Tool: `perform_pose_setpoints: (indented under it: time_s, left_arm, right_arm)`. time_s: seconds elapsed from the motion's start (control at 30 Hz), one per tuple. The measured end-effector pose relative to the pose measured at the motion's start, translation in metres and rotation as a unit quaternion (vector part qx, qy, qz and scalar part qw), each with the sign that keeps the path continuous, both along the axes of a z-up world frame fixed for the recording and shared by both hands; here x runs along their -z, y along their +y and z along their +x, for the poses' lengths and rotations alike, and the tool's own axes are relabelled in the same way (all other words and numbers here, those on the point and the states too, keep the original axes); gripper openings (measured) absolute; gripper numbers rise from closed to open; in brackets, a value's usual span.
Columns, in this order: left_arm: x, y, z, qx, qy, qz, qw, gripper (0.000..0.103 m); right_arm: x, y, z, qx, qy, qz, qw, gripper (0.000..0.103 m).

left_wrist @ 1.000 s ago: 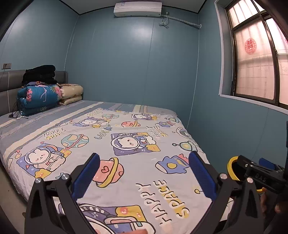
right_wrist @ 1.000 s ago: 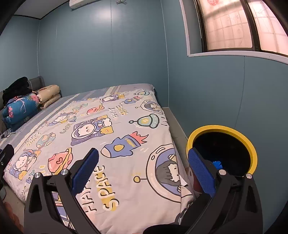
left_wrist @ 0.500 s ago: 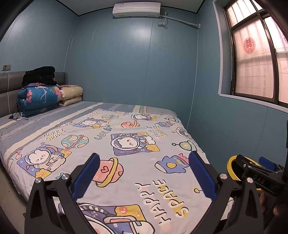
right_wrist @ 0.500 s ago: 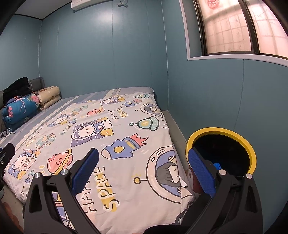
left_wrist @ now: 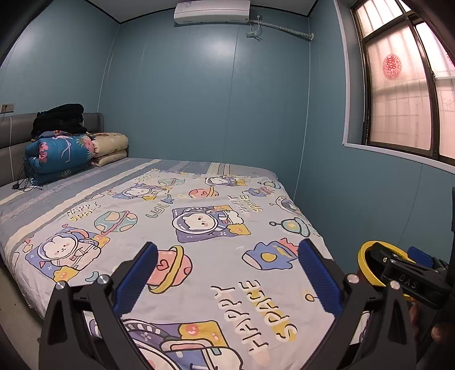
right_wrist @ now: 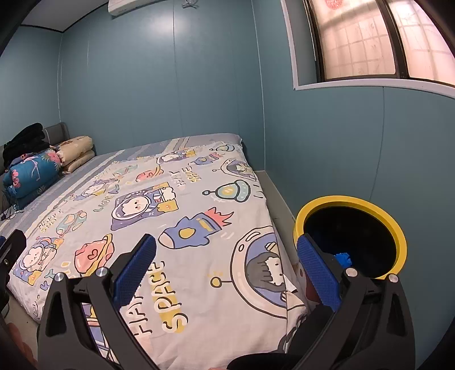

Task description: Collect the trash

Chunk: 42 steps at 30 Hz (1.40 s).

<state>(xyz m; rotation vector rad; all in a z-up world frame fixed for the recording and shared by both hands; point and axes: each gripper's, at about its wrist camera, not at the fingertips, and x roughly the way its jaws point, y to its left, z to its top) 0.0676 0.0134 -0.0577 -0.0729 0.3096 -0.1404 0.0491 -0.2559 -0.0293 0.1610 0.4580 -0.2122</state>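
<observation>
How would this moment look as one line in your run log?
left gripper: open, empty | right gripper: open, empty | yellow-rimmed bin: beside bed, blue scrap inside | trash on bed: none visible

Bin (right_wrist: 398, 233) right of bed (right_wrist: 170, 213), w/ quilts (right_wrist: 34, 170) at far-left end.

Both cameras sit just behind their own jaws and look forward between them, from the foot of the bed (left_wrist: 199, 227) toward the far wall. The left wrist view stands near the bed's foot edge, faces along the sheet to the headboard corner and takes in the air conditioner (left_wrist: 212, 11) high on the wall and the window (left_wrist: 403, 94) at right. The right wrist view is placed further right and angled a little down, close above the bin (right_wrist: 351, 236) beside the bed. Both share the bed, the folded quilts (right_wrist: 31, 173), the window wall and the bin, which in the left view shows only partly at the right edge behind the other tool.
</observation>
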Motion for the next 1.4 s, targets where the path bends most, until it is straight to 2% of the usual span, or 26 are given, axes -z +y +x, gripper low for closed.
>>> perform_pose_setpoints:
  time_s: [1.4]
  left_arm:
    - [0.007, -0.008, 0.001, 0.012, 0.007, 0.005, 0.9999, 0.095]
  right_arm:
    - [0.011, -0.004, 0.004, 0.004, 0.015, 0.013, 1.0, 0.095]
